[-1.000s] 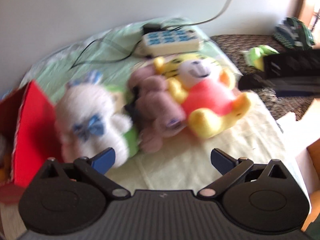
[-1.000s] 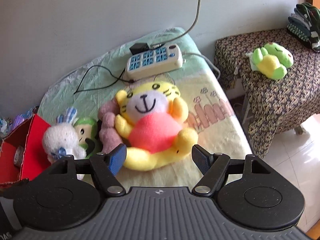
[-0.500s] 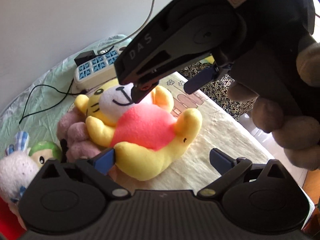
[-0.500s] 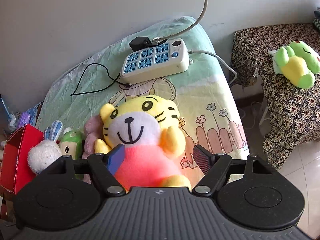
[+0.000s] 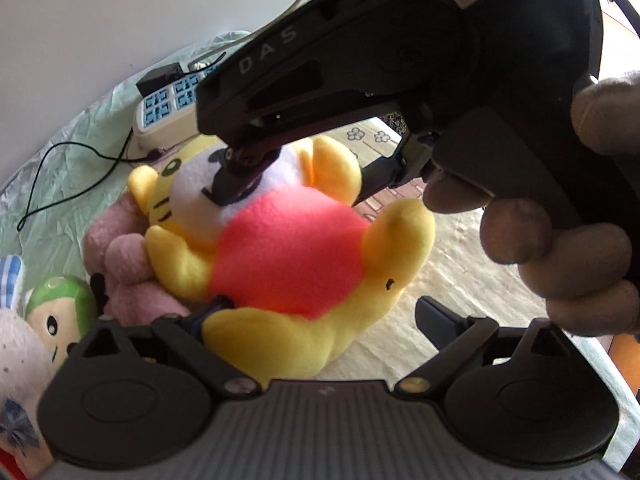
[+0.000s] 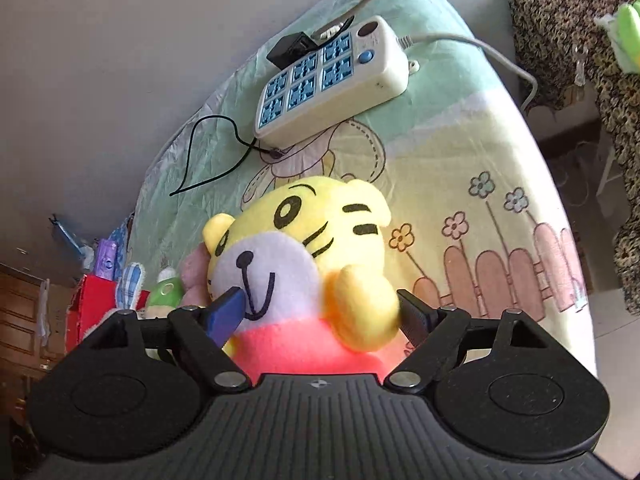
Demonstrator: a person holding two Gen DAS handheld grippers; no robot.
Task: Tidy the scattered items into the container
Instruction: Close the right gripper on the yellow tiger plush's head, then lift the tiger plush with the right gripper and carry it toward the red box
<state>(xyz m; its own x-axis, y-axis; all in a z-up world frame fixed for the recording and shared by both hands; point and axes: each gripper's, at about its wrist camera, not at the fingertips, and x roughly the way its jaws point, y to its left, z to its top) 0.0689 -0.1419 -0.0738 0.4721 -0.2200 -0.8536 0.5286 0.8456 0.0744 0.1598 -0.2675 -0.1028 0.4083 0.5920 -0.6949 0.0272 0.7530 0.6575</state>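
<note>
Tiger plush: on the bed, between both sets of tongs
Left tongs: closing about its legs, no pinch yet
Right tongs: spread and opening, astride its head
Risk: tongs collide over one toy; fabric-only pinch slips
Count: four plush toys on the bed, one red container, one power strip

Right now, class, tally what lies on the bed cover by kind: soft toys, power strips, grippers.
Soft toys: 4 (yellow tiger, pink plush, green-capped doll, white bunny)
Power strips: 1
Grippers: 2 (left, right)
Total: 7
</note>
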